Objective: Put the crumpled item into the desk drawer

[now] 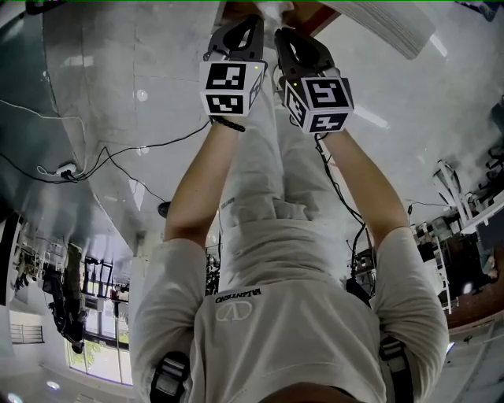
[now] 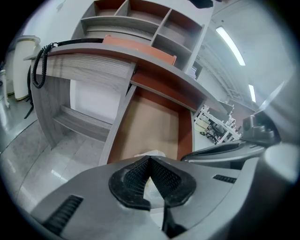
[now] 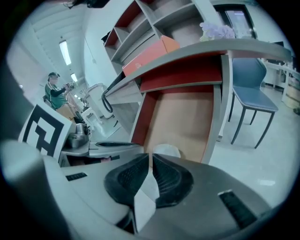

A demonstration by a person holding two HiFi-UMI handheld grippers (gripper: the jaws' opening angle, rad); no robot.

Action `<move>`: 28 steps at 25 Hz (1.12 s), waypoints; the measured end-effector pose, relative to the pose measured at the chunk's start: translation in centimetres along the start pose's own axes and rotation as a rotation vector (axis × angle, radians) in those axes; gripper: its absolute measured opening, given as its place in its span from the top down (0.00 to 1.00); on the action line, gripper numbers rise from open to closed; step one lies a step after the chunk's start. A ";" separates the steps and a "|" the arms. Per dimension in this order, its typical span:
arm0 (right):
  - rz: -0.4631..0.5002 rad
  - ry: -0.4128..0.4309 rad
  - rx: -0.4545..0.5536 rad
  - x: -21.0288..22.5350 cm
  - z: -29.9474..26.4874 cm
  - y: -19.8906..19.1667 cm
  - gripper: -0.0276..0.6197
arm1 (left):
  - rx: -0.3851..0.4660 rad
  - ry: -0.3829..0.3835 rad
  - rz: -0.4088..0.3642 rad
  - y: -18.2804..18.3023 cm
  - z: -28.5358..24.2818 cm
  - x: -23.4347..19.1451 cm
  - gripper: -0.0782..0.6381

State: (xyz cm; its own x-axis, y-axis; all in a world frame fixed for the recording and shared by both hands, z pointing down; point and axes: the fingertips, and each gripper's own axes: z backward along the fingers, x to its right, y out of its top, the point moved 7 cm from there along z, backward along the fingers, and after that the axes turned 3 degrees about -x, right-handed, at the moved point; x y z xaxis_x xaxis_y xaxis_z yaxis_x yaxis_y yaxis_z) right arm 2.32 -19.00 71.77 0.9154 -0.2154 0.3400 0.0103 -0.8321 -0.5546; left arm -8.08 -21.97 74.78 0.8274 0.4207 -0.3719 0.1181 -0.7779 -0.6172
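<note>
The crumpled item is a white wad of paper (image 3: pixel 167 151). It hangs over the open desk drawer (image 3: pixel 183 117), whose tan bottom (image 2: pixel 150 126) is bare. My right gripper (image 3: pixel 151 157) is shut on it, with a flat white flap of the paper pinched between the black pads. My left gripper (image 2: pixel 149 160) has its tips together, and white paper (image 2: pixel 151 153) shows just past them and in the gap behind. In the head view both grippers (image 1: pixel 253 17) (image 1: pixel 283 35) meet close together at the top, over the drawer's red-brown edge (image 1: pixel 315 12).
The desk top (image 2: pixel 117 54) overhangs the drawer, with a shelf unit (image 2: pixel 140 18) above it. A black coiled cable (image 2: pixel 40 65) hangs at its left end. An orange box (image 3: pixel 150 54) lies on the desk. A blue chair (image 3: pixel 253 89) stands to the right. A person (image 3: pixel 55 89) stands far off.
</note>
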 end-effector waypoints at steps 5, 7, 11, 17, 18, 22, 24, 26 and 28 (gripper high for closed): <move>-0.006 0.001 0.028 -0.8 1.9 1.0 0.96 | 0.024 0.002 -0.012 1.1 1.6 0.9 0.89; 0.002 0.006 0.036 -1.2 2.9 1.5 0.96 | 0.037 0.004 -0.018 1.7 2.6 1.4 0.89; 0.015 0.020 0.064 -2.2 4.5 2.9 0.96 | 0.058 0.005 -0.023 3.0 4.5 2.0 0.89; 0.027 0.040 0.115 -3.6 8.4 5.6 0.96 | 0.114 0.020 -0.042 5.9 7.8 4.5 0.89; 0.027 0.043 0.127 -3.9 9.4 6.3 0.96 | 0.124 0.023 -0.042 6.6 8.7 5.1 0.89; 0.023 0.050 0.187 -4.7 13.7 8.9 0.96 | 0.177 0.028 -0.057 8.9 12.5 7.3 0.89; 0.018 0.056 0.222 -4.8 15.8 10.1 0.96 | 0.205 0.033 -0.073 10.1 14.2 8.0 0.89; 0.009 0.062 0.258 -4.9 18.1 11.3 0.96 | 0.231 0.034 -0.088 11.3 16.0 8.9 0.89; 0.010 0.059 0.300 -4.9 20.6 12.4 0.96 | 0.262 0.029 -0.099 12.4 17.8 9.9 0.89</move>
State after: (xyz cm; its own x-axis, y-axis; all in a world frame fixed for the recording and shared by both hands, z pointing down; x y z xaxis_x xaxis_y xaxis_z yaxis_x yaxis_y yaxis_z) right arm 6.26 -17.76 47.54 0.8912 -0.2594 0.3721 0.1276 -0.6438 -0.7545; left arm -8.17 -19.12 51.12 0.8349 0.4723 -0.2827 0.0565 -0.5843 -0.8096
